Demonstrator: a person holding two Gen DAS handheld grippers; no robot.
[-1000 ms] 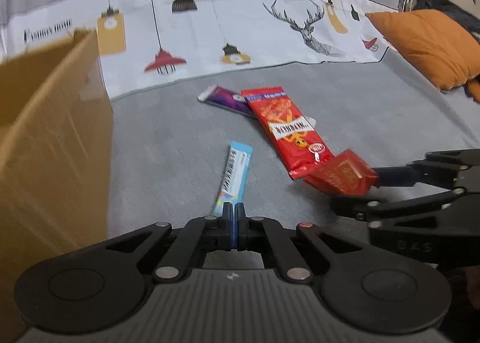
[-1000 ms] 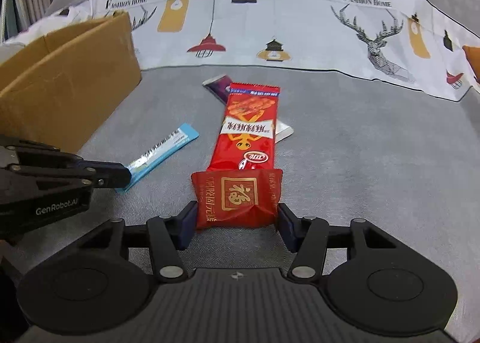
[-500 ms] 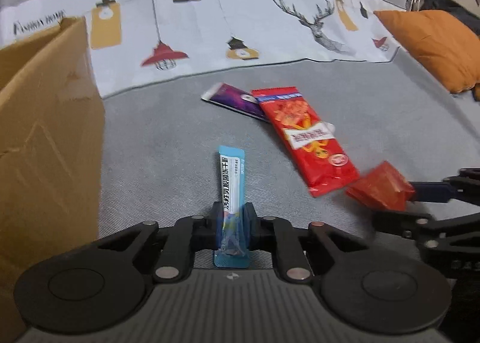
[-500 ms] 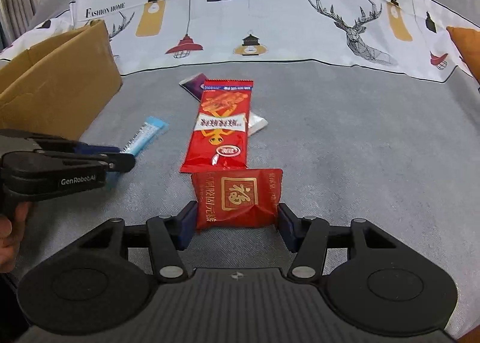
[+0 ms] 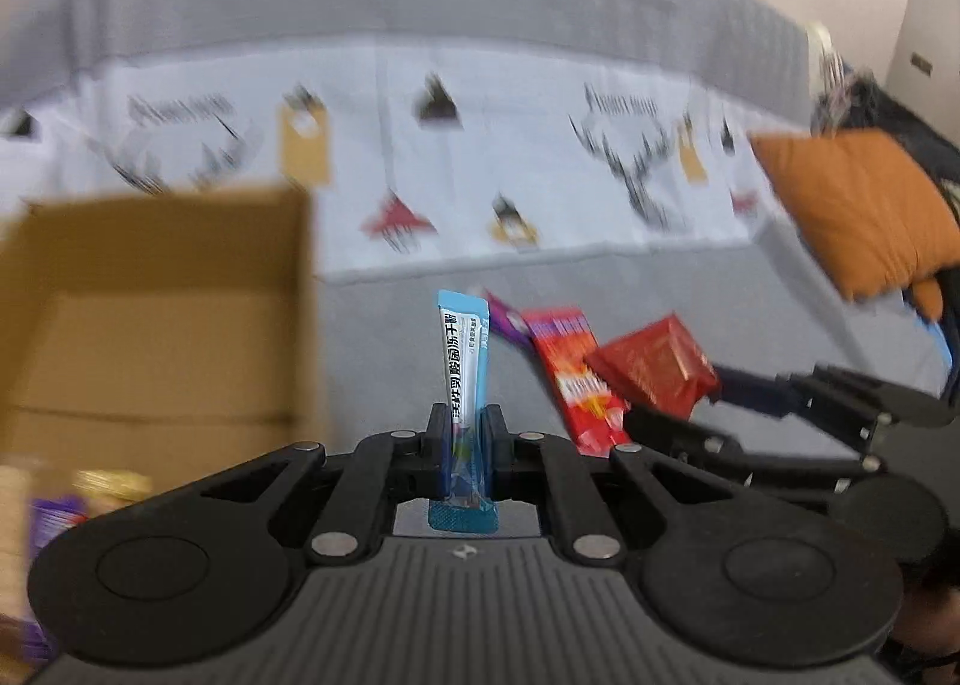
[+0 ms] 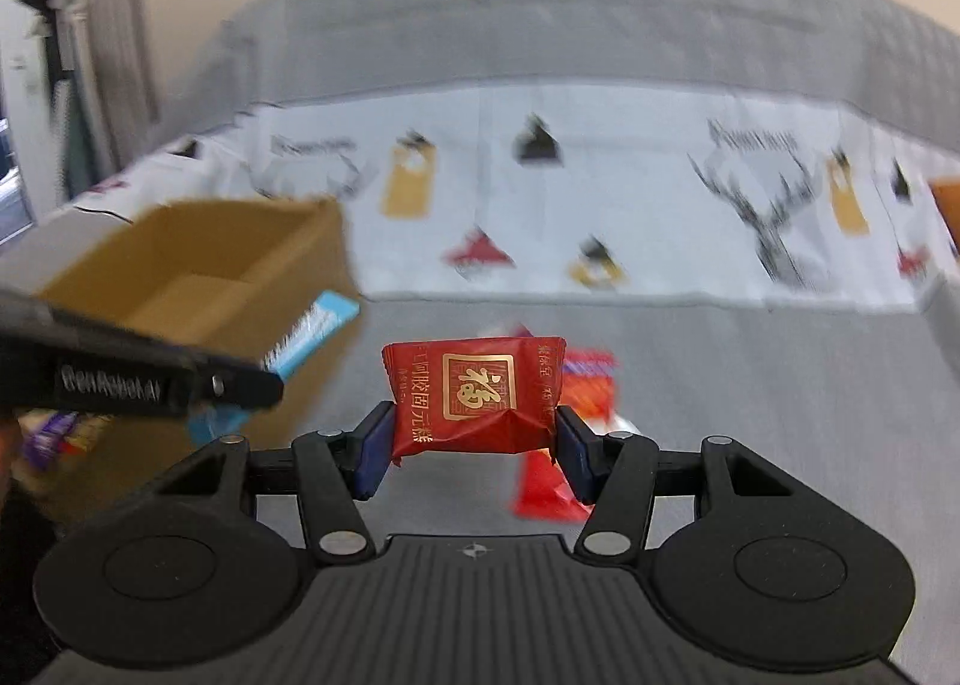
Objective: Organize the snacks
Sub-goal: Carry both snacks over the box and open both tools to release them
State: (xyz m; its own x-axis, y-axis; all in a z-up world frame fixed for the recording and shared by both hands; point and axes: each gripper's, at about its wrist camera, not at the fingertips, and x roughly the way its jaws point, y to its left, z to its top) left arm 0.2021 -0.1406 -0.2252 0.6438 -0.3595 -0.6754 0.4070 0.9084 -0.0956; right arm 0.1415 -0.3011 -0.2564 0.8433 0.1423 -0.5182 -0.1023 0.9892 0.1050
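The left gripper [image 5: 465, 433] pinches a blue stick sachet [image 5: 463, 367] beside the open cardboard box [image 5: 162, 319], the right gripper [image 6: 474, 448] clamps a red square packet [image 6: 477, 394] above the grey bedspread [image 6: 750, 385], a long red wrapper [image 5: 570, 373] lying beyond.

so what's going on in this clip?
A person is sorting snacks with a handheld tool in each hand. The left tool is shut on a thin blue stick sachet; the right tool grips a square red foil packet. Both are held off the grey bedspread, beside an open brown cardboard box. A long red snack packet remains on the bed.
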